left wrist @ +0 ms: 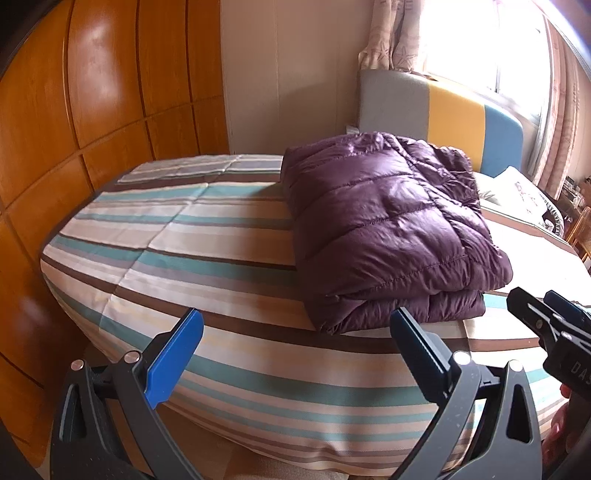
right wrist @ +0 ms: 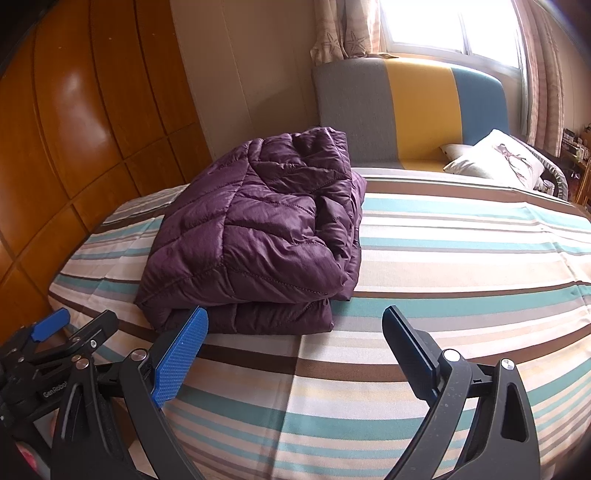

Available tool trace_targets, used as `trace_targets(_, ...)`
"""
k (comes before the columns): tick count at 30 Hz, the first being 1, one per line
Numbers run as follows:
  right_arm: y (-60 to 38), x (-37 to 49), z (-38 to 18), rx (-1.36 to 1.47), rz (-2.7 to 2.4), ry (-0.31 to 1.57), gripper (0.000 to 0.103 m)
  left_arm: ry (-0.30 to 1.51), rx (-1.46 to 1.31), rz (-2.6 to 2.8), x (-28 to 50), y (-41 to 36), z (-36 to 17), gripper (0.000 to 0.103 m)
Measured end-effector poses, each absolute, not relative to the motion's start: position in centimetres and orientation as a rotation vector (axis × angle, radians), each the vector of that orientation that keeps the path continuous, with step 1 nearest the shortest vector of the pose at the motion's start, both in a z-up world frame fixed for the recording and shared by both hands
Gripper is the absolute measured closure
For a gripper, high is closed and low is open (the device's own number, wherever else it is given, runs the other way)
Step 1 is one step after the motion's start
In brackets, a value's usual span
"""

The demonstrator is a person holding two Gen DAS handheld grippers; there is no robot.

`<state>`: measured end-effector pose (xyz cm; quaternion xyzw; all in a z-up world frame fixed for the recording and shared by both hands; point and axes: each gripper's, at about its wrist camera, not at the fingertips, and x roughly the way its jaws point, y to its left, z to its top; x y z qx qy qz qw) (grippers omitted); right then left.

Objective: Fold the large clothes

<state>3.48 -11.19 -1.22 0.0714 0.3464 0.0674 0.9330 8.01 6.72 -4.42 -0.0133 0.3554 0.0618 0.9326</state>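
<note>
Purple and quilted, the jacket [left wrist: 388, 225] lies folded into a thick bundle on the striped bed [left wrist: 184, 229], nearer the side by the wooden wardrobe [left wrist: 92, 110] than the window side. Its sleeves, collar and zip are tucked out of sight, so I cannot tell front from back. The underside and the inner layers are hidden; only the doubled edge shows at the near end, where one fold sits on another. The bundle's long side runs from the foot of the bed toward the headboard [right wrist: 417, 107], and the folded edge faces the foot, toward both tools.

The left gripper [left wrist: 295, 347] hangs over the near edge of the mattress with its fingers [left wrist: 175, 360] spread wide and nothing between them, just short of the jacket's near left corner. The right gripper [right wrist: 295, 347] is likewise held apart from the cloth, its fingers [right wrist: 181, 354] wide and empty; in its own view the left finger overlaps the jacket's near edge, though whether it touches I cannot tell. Each tool shows only partly at the edge of the other's view.

A white pillow [right wrist: 495, 158] rests by the headboard, its far end cut off. The window [right wrist: 443, 26] is washed out by glare.
</note>
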Motion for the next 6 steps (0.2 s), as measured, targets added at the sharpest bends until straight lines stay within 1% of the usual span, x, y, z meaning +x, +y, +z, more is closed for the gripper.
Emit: trace_targets(6,-13.8,4.9,-2.0,0.183,0.071,0.709,0.008,0.798,-0.033,0.125,10.8,8.1,-5.7,0.002)
